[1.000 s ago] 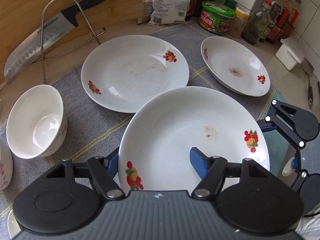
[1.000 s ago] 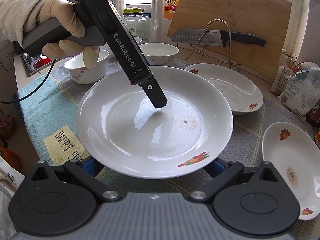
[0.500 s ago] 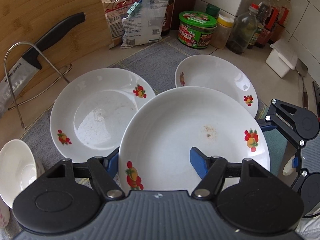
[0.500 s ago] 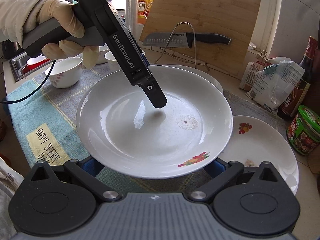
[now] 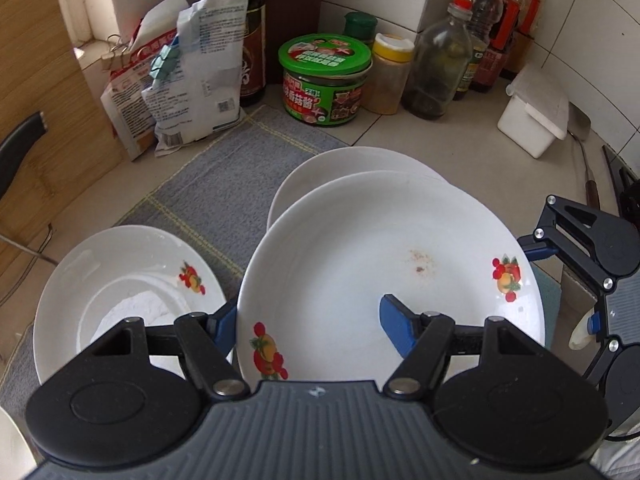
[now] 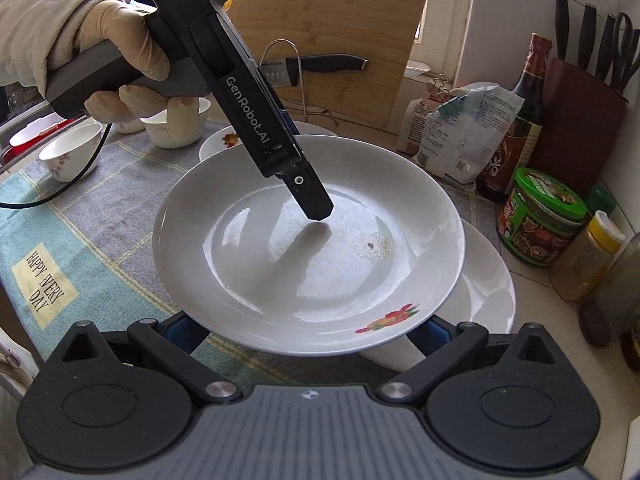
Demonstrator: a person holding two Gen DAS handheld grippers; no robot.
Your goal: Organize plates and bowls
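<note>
A grey cloth (image 5: 224, 168) covers the worktop (image 5: 440, 144). Above it a large white plate (image 5: 384, 272) is carried over a second plate (image 5: 352, 164) lying near the worktop's back corner. The left gripper (image 5: 308, 320) pinches the plate's rim, one finger inside, one beneath. The right gripper (image 6: 306, 328) has both fingers spread wide under the opposite rim. A third plate (image 5: 120, 280) lies just beside, and small bowls (image 6: 72, 148) sit toward the worktop's far edge.
</note>
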